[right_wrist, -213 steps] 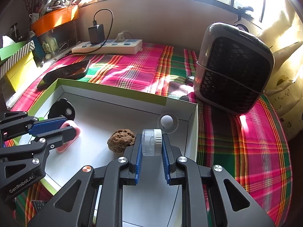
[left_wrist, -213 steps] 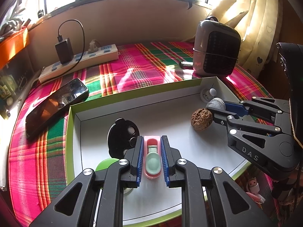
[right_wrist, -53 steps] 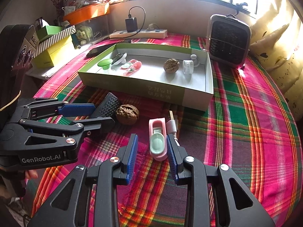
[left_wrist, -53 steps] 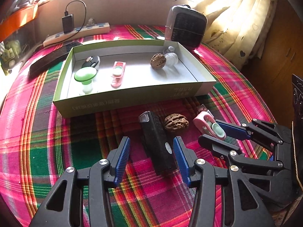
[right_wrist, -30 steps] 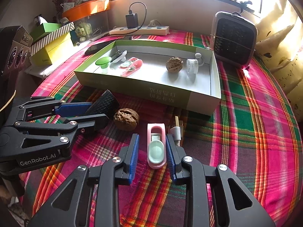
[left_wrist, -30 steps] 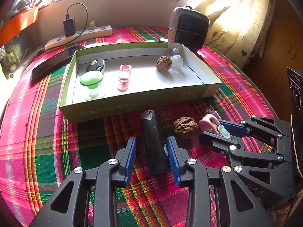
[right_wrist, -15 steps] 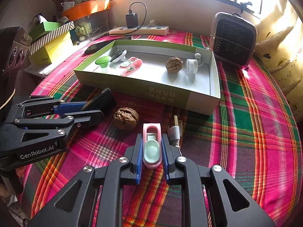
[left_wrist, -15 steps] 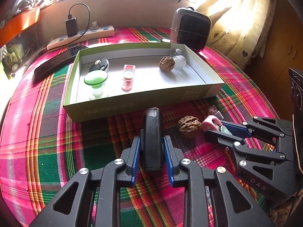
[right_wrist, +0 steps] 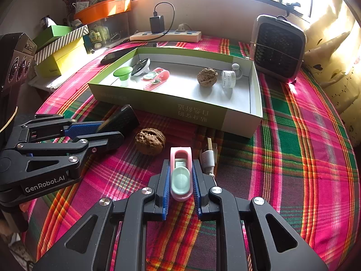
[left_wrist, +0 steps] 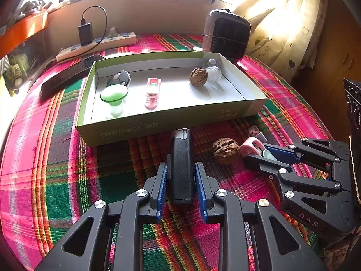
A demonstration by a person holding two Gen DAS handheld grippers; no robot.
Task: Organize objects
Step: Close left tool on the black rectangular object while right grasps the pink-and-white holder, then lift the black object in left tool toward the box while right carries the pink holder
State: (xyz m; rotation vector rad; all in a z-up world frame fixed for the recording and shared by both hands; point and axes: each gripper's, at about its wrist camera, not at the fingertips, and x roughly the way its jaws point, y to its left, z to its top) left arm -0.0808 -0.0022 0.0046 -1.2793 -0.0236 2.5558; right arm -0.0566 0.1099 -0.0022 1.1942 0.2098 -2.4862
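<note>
My left gripper (left_wrist: 181, 176) is shut on a black bar-shaped device (left_wrist: 181, 162) lying on the plaid cloth in front of the green-rimmed box (left_wrist: 140, 127). My right gripper (right_wrist: 181, 178) is shut on a pink and mint clip (right_wrist: 181, 172). A walnut (right_wrist: 150, 141) lies on the cloth between the two grippers; it also shows in the left wrist view (left_wrist: 225, 150). The box holds a green mushroom-shaped piece (left_wrist: 114, 97), a black disc (left_wrist: 119, 79), another pink clip (left_wrist: 152, 92), a second walnut (left_wrist: 198, 76) and a clear jar (left_wrist: 214, 73).
A white USB plug (right_wrist: 208, 155) lies right of the pink clip. A dark heater (right_wrist: 278, 47) stands behind the box at right. A phone (left_wrist: 70, 74) and a power strip (left_wrist: 97, 48) lie at the back left. Boxes (right_wrist: 61, 52) stack at far left.
Both grippers moved down from the box to the cloth. The left one closed around the black device and the right one closed around the pink clip.
</note>
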